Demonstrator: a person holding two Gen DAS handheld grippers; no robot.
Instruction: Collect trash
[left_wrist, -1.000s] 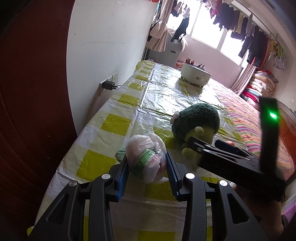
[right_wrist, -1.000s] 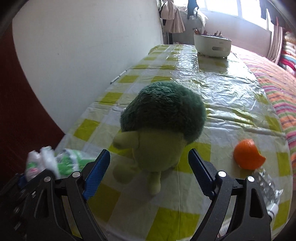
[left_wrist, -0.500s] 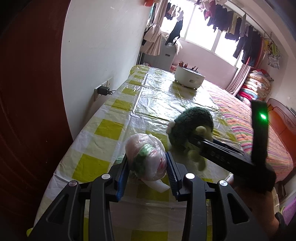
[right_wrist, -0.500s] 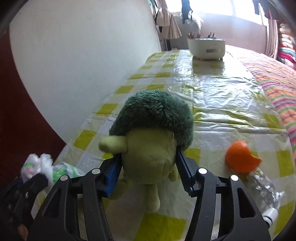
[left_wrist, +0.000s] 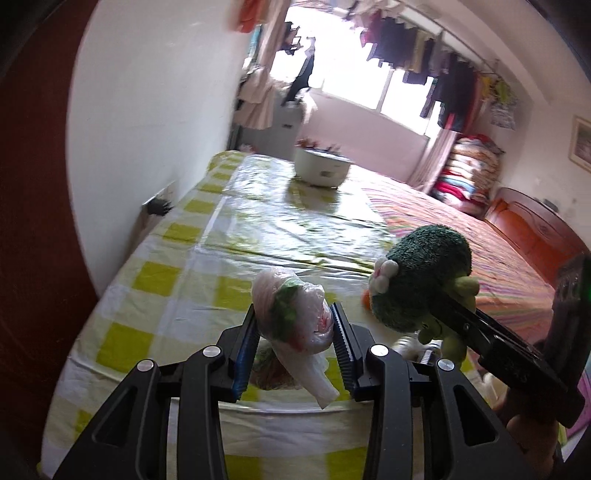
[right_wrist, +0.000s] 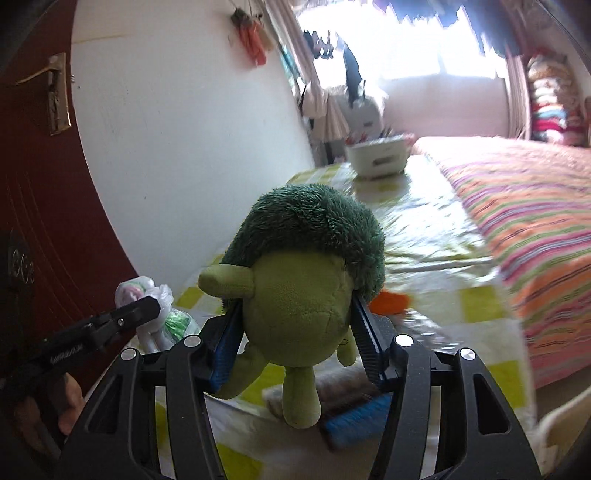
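A crumpled plastic bag of trash (left_wrist: 291, 314), pinkish-white with green and red showing through, sits clamped between the blue-padded fingers of the left gripper (left_wrist: 295, 332), lifted clear of the yellow-and-white checked table cover (left_wrist: 155, 273). A loose tail of the bag hangs down below the pads, toward the near edge of the cover. In the right wrist view the same bag (right_wrist: 155, 306) shows beside the tip of the left gripper (right_wrist: 140, 310), just left of the toy.

To the right of the bag, a green plush toy (left_wrist: 421, 280) with a dark shaggy top is held off the cover by the right gripper (left_wrist: 454, 314). In the right wrist view the pads press into both sides of the toy's light green body (right_wrist: 299, 317), the right gripper (right_wrist: 295, 332) squeezed shut on it, its legs dangling below.

Just behind the toy, an orange piece of peel (right_wrist: 388, 301) lies on the cover. At the far end of the cover stands a white tub (left_wrist: 321, 168). A striped bedspread (right_wrist: 517, 221) runs along the right of the cover, and a white wall (left_wrist: 155, 110) and a dark red door (right_wrist: 40, 203) stand to its left.
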